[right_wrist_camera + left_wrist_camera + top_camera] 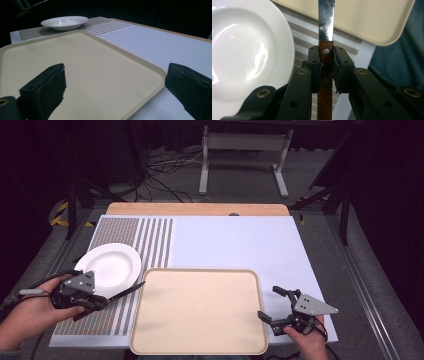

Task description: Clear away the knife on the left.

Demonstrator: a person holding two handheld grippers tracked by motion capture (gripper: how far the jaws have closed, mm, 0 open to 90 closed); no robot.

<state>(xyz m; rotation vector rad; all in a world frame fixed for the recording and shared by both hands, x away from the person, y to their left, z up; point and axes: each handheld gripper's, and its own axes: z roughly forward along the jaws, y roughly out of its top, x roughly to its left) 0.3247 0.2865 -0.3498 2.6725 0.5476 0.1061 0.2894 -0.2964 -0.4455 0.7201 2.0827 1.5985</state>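
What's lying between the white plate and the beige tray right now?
In the high view, the knife held by the left claw crosses striped mat between plate and tray.

Dim, dark surroundings; overhead glare on the white plate (247,50); soft focus.

I see a glossy white round plate (111,265), a plain beige plastic tray (200,312), and a placemat (150,232) striped grey-white beside a pale blue field. The knife (325,62) shows a brown wooden handle with silver rivets and a steel blade.
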